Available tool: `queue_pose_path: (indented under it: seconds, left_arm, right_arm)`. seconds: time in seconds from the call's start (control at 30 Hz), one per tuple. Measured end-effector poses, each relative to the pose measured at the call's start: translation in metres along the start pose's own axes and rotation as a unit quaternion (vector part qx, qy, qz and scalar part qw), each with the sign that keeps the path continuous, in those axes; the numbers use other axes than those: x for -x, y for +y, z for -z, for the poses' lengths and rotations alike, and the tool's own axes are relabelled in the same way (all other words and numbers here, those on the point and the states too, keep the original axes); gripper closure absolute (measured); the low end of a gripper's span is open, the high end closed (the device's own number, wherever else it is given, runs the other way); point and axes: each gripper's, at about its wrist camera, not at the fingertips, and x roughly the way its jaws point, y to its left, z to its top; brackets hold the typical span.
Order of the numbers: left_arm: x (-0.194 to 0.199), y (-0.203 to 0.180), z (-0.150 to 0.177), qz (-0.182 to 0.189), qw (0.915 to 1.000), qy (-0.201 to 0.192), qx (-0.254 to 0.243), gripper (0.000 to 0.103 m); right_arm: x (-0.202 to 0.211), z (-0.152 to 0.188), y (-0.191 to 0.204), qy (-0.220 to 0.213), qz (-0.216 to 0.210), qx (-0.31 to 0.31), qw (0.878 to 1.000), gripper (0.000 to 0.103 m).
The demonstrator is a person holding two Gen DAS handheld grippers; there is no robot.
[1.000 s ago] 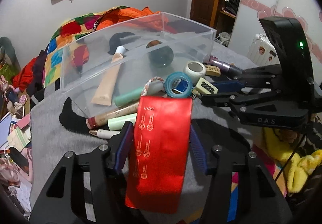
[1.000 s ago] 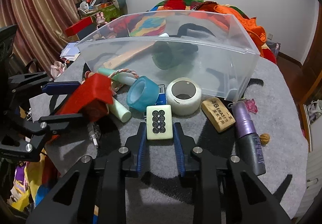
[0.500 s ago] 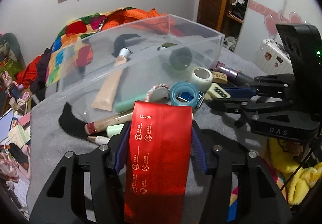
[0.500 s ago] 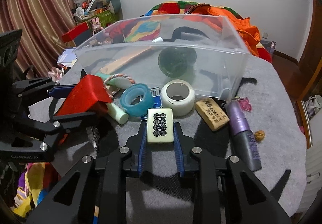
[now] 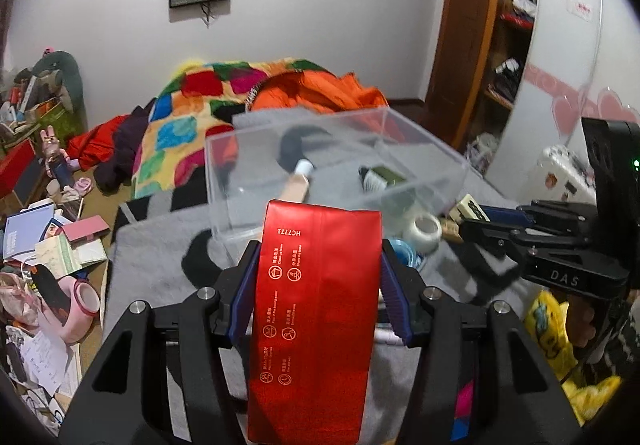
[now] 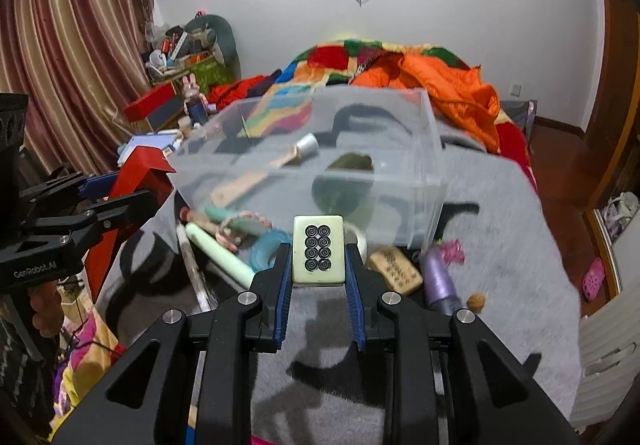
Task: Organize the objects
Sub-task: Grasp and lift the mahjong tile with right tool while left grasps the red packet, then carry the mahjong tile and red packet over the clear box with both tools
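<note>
Mahjong tile (image 6: 318, 248) sits clamped in the right gripper (image 6: 318, 277) — above the grey blanket (image 6: 500, 245). Left gripper (image 5: 314, 277) pinches a red packet (image 5: 316, 309) — clear bin (image 5: 320, 165) beyond.

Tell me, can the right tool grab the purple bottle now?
Probably not: the right tool is already shut on the mahjong tile, so nothing more fits, though the purple bottle lies uncovered nearby.

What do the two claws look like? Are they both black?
Yes. The left claw and right claw are black angular frames with silver bolts and ribbed blue finger pads. From the side, the left one reads "GenRobot.AI" in white, the right one "DAS" beside a small green light. No cables or sleeves are clearly visible.
</note>
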Motion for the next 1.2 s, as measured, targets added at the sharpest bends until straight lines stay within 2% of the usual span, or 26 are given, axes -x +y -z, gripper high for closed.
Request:
queue_pose_path:
  seconds: [0.23, 0.7, 0.93, 1.2]
  left_arm:
    - [0.009, 0.008, -0.019, -0.007, 0.9992, -0.03, 0.024, 0.048]
    - [0.008, 0.013, -0.062, -0.034, 0.9963, -0.075, 0.025, 0.048]
    - [-0.012, 0.019, -0.081, -0.037, 0.9955, -0.078, 0.038, 0.048]
    - [-0.048, 0.028, -0.094, -0.045, 0.9956, -0.057, 0.059, 0.048]
  right_arm:
    - [0.011, -0.022, 0.0, -0.031, 0.003, 0.002, 1.0, 0.081]
    - [0.014, -0.062, -0.007, -0.072, 0.013, 0.001, 0.997, 0.081]
    - [-0.002, -0.076, -0.016, -0.07, 0.014, -0.013, 0.997, 0.081]
    - [-0.031, -0.084, -0.025, -0.052, 0.009, -0.033, 0.998, 0.081]
